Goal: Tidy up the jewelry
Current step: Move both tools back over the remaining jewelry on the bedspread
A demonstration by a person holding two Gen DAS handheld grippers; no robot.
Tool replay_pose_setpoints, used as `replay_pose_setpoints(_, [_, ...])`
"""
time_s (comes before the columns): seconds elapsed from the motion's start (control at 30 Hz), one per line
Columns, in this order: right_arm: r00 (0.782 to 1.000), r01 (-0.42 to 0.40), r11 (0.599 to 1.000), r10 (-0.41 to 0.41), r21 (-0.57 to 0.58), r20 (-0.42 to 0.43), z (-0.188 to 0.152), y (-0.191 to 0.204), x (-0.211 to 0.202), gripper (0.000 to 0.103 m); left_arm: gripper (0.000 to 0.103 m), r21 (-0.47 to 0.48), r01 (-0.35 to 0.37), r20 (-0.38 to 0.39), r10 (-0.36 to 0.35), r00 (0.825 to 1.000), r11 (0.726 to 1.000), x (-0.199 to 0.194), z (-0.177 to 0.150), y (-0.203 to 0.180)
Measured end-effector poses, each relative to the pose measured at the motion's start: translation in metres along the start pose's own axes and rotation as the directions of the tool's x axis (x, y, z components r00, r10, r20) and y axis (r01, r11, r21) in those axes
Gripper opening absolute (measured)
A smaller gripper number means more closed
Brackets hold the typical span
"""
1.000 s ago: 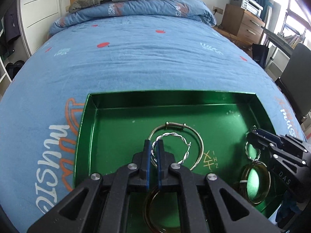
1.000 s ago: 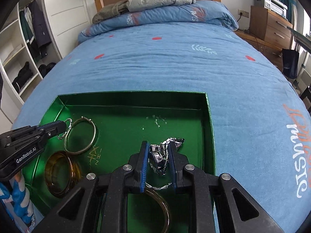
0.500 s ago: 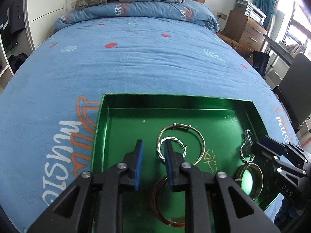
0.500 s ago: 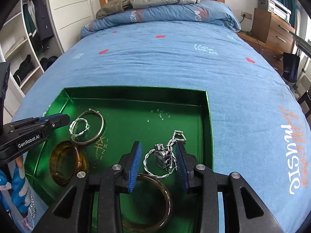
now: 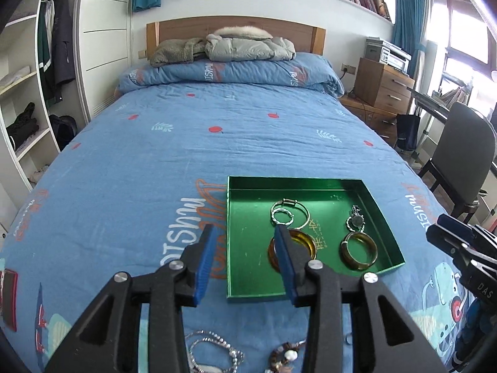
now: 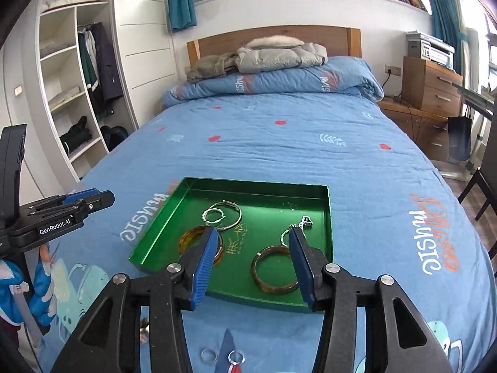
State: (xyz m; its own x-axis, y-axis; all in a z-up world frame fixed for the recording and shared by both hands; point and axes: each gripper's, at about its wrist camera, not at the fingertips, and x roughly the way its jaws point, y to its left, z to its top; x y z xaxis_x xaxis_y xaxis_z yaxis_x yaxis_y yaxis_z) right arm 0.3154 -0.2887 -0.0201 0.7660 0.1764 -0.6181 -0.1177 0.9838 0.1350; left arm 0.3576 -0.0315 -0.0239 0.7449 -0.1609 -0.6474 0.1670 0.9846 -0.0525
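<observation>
Jewelry lies sorted inside a shallow green tray [image 5: 245,292] set on the blue bedspread [image 5: 186,143] of a bed. In the tray's left half, a twisted silver ring [image 5: 281,216] rests within a larger thin silver bangle [image 5: 290,214], the two overlapping at their left edges. Just nearer the camera lies an amber bangle [image 5: 303,242], partly hidden behind the left hand-held gripper [image 5: 245,256], whose blue-padded jaws stand released, spread wide and grasping nothing; its left pad hangs over the bedspread, its right pad over the tray. In the tray's right half, a silver watch [image 5: 355,219] lies on what looks like another small silver ring, though the overlap is hard to read, and a second brown bangle [image 5: 358,250] sits just in front of it.

The right hand-held gripper [image 6: 253,259] is likewise released, jaws well apart with nothing between them, hovering above the tray's near edge. From this side the brown bangle [image 6: 273,272] shows between its pads.

On the bedspread near the cameras, outside the tray, remain a beaded silver bracelet [image 5: 214,351], a dark beaded piece [image 5: 287,356], and two small rings [image 6: 222,356].
</observation>
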Motion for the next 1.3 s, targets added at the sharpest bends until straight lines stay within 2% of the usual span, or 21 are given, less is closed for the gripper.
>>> replay_pose_setpoints(0.4, [0.995, -0.010, 1.000, 0.008, 0.019, 0.096, -0.054, 0.024, -0.122, 0.048, 0.037, -0.011, -0.029, 0.059, 0.030, 0.998, 1.000, -0.112, -0.065, 0.007])
replay_pose_setpoints(0.63, [0.993, -0.030, 0.999, 0.026, 0.035, 0.111, -0.091, 0.025, -0.166, 0.048, 0.036, -0.026, -0.051, 0.081, 0.053, 0.995, 0.998, -0.152, -0.098, 0.014])
replay_pose_setpoints(0.83, [0.992, -0.058, 0.998, 0.055, 0.028, 0.115, -0.116, 0.031, -0.179, 0.048, 0.036, -0.032, -0.070, 0.086, 0.073, 0.994, 0.997, -0.167, -0.119, 0.021])
replay_pose_setpoints(1.03, [0.989, -0.067, 0.998, 0.064, 0.015, 0.130, -0.133, 0.037, -0.180, 0.047, 0.037, -0.077, -0.093, 0.098, 0.101, 0.990, 0.993, -0.168, -0.137, 0.033])
replay_pose_setpoints(1.3, [0.985, -0.035, 0.999, 0.036, -0.010, 0.171, -0.135, 0.042, -0.172, 0.047, 0.037, -0.101, -0.146, 0.147, 0.160, 0.976, 0.984, -0.161, -0.144, 0.045])
